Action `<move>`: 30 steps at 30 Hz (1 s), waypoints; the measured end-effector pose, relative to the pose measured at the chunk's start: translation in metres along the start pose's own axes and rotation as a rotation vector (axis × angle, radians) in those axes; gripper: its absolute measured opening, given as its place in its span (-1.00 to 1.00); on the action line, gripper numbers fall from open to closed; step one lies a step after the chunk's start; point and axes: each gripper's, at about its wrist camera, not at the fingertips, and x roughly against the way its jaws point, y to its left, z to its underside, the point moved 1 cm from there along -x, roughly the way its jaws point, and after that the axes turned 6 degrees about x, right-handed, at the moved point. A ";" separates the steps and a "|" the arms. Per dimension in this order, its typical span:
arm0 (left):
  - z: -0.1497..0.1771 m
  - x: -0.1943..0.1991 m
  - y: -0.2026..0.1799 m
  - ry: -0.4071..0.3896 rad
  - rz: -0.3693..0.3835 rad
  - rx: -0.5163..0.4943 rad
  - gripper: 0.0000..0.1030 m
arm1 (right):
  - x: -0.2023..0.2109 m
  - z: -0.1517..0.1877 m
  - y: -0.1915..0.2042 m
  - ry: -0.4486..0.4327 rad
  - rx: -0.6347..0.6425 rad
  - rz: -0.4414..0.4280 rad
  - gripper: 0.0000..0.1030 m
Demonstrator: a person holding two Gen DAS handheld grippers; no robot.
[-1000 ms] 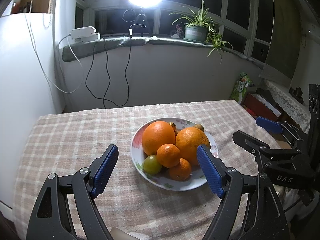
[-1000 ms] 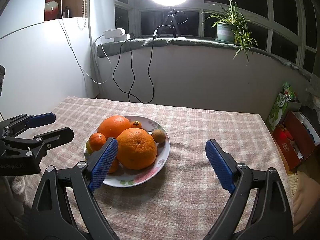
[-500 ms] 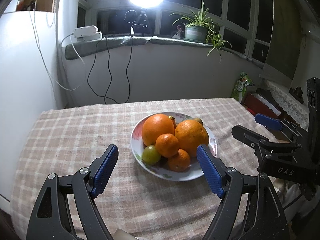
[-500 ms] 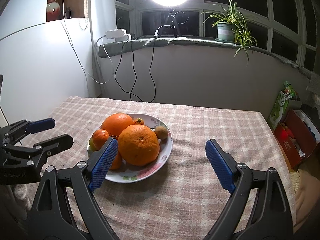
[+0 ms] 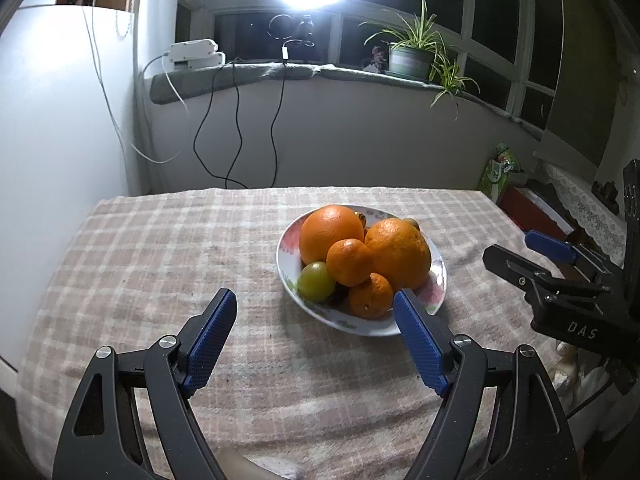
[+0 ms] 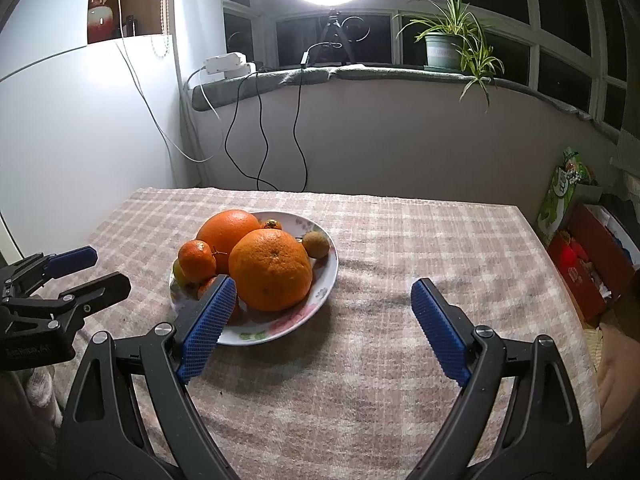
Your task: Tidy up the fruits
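A flowered white plate (image 5: 288, 258) (image 6: 326, 280) sits on the checked tablecloth, piled with fruit. Two big oranges (image 5: 330, 232) (image 6: 270, 268) fill its middle. Smaller mandarins (image 5: 349, 262) (image 6: 197, 255), a green fruit (image 5: 316, 281) and a small brown fruit (image 6: 316, 244) lie around them. My left gripper (image 5: 314, 328) hangs open over the cloth just short of the plate's near rim, holding nothing. My right gripper (image 6: 322, 318) is open too, its left pad in front of the plate's near edge. Each gripper shows at the side of the other's view.
The tablecloth (image 5: 160, 248) covers the whole table, with bare cloth left of the plate and to its right (image 6: 432, 240). A white wall stands at the left. Boxes and bags (image 6: 576, 232) lie on the floor past the right edge. Cables hang from the windowsill.
In the left wrist view the plate has slid right and up in the picture, so the left gripper has drifted left and back from it. The right gripper stays almost still.
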 end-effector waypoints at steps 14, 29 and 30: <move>0.001 0.003 0.003 -0.007 -0.007 0.014 0.57 | -0.002 0.002 0.000 0.005 -0.004 -0.004 0.78; 0.000 0.004 0.004 -0.011 -0.009 0.012 0.57 | -0.002 0.002 0.000 0.006 -0.006 -0.004 0.78; 0.000 0.004 0.004 -0.012 -0.010 0.011 0.57 | -0.002 0.002 0.000 0.008 -0.006 -0.006 0.78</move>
